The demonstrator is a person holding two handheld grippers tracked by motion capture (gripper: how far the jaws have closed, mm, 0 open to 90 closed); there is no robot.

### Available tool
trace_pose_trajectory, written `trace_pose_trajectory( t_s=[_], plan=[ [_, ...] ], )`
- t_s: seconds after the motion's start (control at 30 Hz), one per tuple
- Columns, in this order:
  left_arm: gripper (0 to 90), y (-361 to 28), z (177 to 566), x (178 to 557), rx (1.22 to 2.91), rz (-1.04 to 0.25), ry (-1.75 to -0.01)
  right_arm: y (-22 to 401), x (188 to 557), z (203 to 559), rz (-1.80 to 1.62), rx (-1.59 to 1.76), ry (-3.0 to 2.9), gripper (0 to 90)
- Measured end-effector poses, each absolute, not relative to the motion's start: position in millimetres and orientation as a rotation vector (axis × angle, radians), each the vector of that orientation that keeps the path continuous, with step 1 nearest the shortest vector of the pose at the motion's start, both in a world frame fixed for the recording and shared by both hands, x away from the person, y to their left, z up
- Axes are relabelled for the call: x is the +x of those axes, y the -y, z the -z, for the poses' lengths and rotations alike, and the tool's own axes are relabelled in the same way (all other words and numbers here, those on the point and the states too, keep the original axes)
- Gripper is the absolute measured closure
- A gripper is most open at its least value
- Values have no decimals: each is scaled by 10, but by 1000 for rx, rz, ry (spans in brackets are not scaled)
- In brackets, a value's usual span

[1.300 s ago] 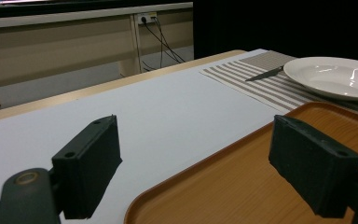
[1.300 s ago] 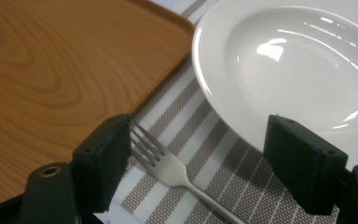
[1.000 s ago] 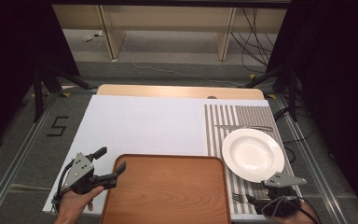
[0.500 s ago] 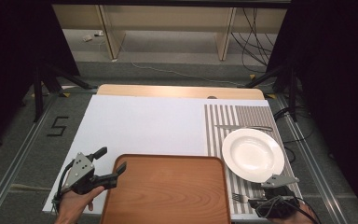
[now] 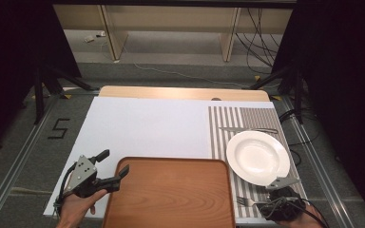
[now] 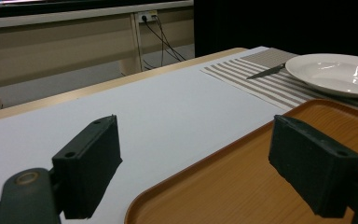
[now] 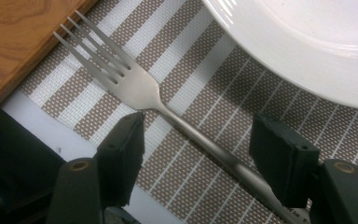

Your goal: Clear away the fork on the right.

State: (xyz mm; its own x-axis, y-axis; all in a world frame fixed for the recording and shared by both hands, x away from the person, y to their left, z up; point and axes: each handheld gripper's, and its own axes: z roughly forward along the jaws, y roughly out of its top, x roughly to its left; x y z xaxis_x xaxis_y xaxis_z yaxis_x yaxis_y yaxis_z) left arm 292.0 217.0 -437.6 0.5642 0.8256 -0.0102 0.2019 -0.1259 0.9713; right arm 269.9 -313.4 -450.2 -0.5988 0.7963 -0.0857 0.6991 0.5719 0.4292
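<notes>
A: Where does the right gripper sit?

B: Low over the striped placemat at the table's near right corner, jaws spread wide with the fork handle running between them. Neither pad touches the metal. The tines point toward the wooden tray and stop just short of its edge.

A: And the left gripper?

B: Also wide open, holding nothing. One jaw hangs over the white sheet, the other over the tray's near-left corner, so the raised rim passes between them.

A: How much room around them?

B: The sheet is bare from the tray's far edge up to the pale wood strip of the table. On the right it is tighter: the plate lies just beside the tray, the fork below it, close to the mat's near edge.

A: Surfaces?

B: The tray is smooth, grained, rounded at the corners. The mat is woven, tan and white stripes. The plate is glossy white, round, with a shallow well. A knife lies on the mat just beyond the plate.
</notes>
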Motion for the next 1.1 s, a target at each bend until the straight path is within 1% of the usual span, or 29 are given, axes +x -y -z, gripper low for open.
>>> trace_pose_trajectory(
  t_s=[0.07, 0.17, 0.87, 1.0, 1.03, 1.1],
  plan=[
    [163, -2171, 4377, 2920, 1645, -674, -877, 3102, 2677, 4500, -500, 1306, -2538, 384],
    [163, -2167, 4380, 2921, 1645, -674, -883, 3102, 2700, 4503, -476, 1287, -2561, 406],
    [165, -2167, 4393, 2933, 1653, -681, -884, 3132, 2824, 4557, -419, 1319, -2630, 464],
    [165, -2165, 4399, 2937, 1649, -681, -884, 3139, 2866, 4561, -418, 1273, -2651, 496],
    [165, -2164, 4400, 2939, 1649, -681, -881, 3137, 2867, 4556, -413, 1276, -2653, 516],
    [165, -2161, 4400, 2938, 1648, -680, -880, 3114, 2852, 4539, -381, 1327, -2653, 528]
  ],
)
